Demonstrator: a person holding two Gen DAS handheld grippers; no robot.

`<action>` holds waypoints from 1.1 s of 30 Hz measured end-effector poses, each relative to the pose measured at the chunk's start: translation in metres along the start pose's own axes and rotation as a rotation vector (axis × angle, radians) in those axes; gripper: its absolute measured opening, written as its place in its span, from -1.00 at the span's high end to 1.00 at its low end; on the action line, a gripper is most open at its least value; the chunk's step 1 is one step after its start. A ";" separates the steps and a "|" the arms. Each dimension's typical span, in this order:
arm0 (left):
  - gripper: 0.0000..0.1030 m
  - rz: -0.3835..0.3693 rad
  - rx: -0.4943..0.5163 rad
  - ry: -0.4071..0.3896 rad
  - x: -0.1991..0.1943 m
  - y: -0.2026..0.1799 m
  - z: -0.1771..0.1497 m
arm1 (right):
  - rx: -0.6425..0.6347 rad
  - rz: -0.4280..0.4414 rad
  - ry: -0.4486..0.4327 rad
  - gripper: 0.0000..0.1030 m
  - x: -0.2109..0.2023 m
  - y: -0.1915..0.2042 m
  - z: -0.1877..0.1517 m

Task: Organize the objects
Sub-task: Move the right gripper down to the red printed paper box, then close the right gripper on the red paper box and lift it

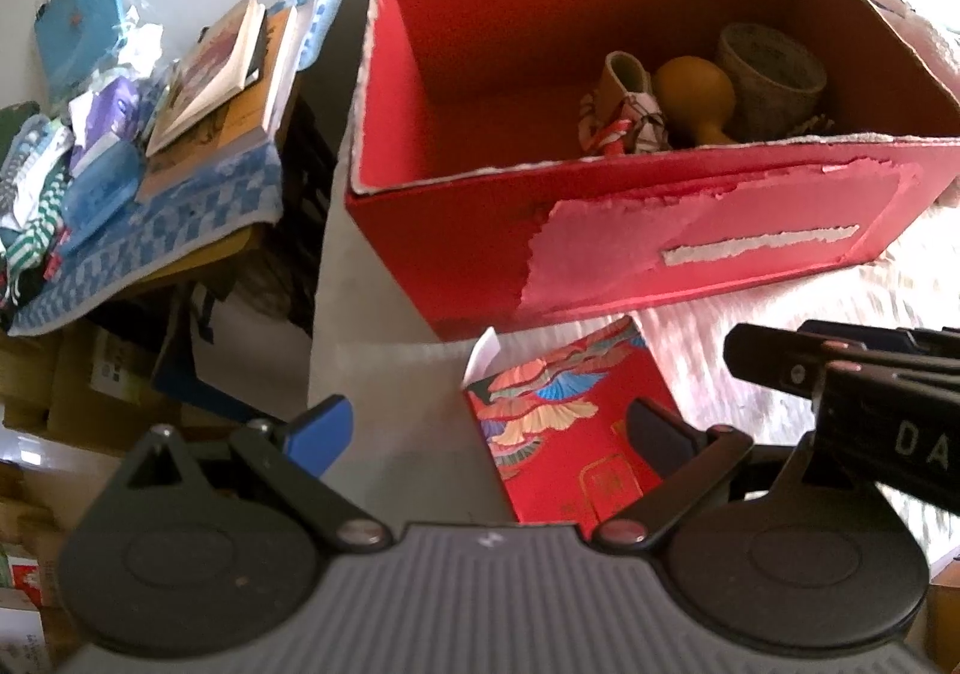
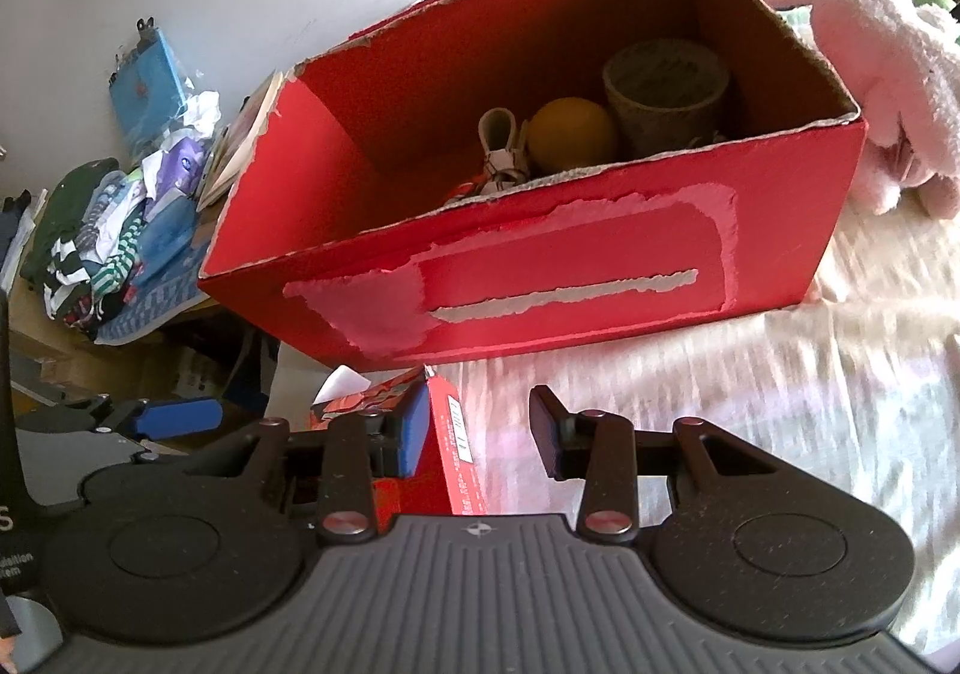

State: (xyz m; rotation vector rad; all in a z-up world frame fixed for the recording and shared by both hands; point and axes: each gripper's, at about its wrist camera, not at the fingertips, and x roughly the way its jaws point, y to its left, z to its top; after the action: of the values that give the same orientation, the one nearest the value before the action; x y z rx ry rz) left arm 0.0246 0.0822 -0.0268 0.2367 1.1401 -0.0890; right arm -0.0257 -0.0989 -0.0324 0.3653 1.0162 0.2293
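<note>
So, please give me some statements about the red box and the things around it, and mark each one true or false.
1. The red cardboard box is empty. False: it holds a patterned cup, a gourd and a small shoe.
2. A pink plush toy lies beside the box. True.
3. The right gripper is open. True.
4. The red packet is inside the box. False: it lies in front of it.

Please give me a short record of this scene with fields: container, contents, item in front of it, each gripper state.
container: red cardboard box, open top, torn edges
contents: round pot, yellow gourd, small shoe
item in front: red tissue box with fan pattern, on the bedsheet
left gripper: open, tissue box between the jaws
right gripper: open, at the tissue box edge
</note>
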 end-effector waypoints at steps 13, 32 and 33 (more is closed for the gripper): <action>-0.91 -0.079 0.005 0.002 -0.002 0.005 -0.013 | 0.018 0.072 0.051 0.22 0.007 -0.003 -0.004; -0.88 -0.268 0.049 0.076 0.013 -0.002 -0.037 | 0.044 0.182 0.195 0.22 0.042 -0.005 -0.015; -0.81 -0.277 0.048 0.082 0.014 -0.002 -0.037 | 0.053 0.187 0.205 0.20 0.044 -0.007 -0.015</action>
State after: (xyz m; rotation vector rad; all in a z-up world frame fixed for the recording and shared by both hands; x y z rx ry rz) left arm -0.0029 0.0896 -0.0545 0.1241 1.2485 -0.3548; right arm -0.0162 -0.0865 -0.0773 0.4932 1.1928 0.4153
